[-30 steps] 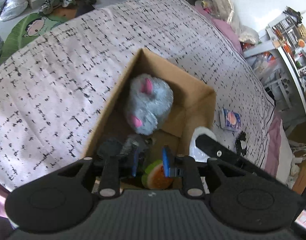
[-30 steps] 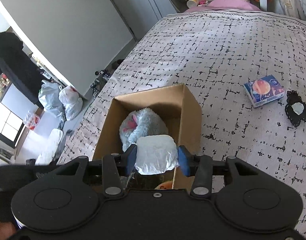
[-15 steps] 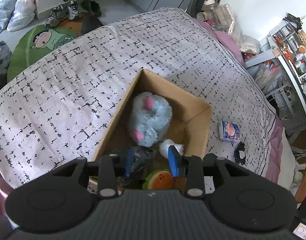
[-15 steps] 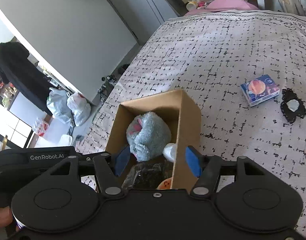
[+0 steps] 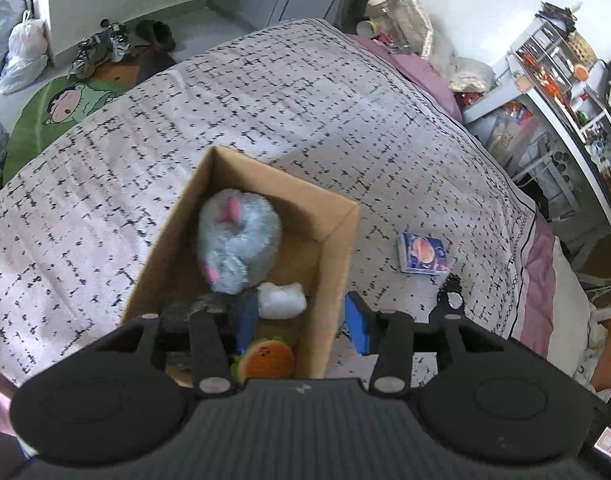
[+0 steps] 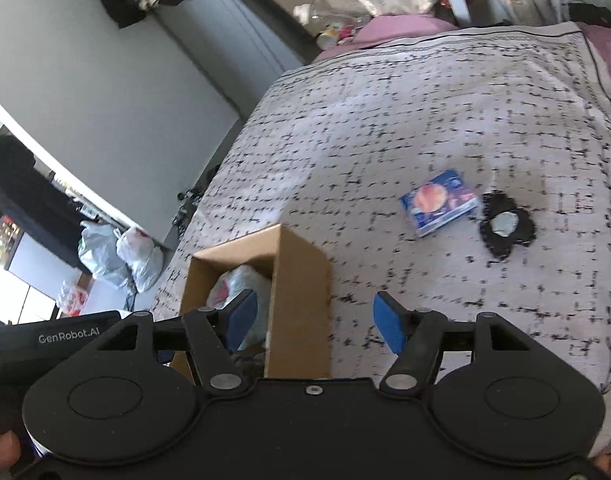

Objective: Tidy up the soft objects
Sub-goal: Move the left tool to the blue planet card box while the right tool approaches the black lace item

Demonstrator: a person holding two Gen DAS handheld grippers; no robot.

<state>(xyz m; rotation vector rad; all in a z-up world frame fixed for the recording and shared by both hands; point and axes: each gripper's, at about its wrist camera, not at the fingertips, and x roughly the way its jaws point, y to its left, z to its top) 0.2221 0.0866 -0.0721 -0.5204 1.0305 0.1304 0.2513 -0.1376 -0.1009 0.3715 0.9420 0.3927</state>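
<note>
Both empty and spread wide: left gripper [image 5: 301, 322] and right gripper [image 6: 315, 322] straddling wall of cardboard box [image 5: 337, 256], lower centre. Grey plush [image 5: 237, 240], white bundle [image 5: 281, 300], burger toy [image 5: 271, 360] inside. Blue packet [image 6: 439, 202], right of centre: light, squashy, pinch across short sides

One cardboard box [image 5: 337, 248], four soft items inside, one blue packet [image 5: 424, 253], one black trinket [image 6: 505, 226]

An open cardboard box [image 5: 337, 248] is set on the bed. Inside, a fluffy grey plush [image 5: 237, 244] with pink ears is lodged at 12 o'clock, a white soft bundle [image 5: 281, 300] at 4 o'clock, and a burger-shaped toy [image 5: 269, 360] at 6 o'clock.
</note>
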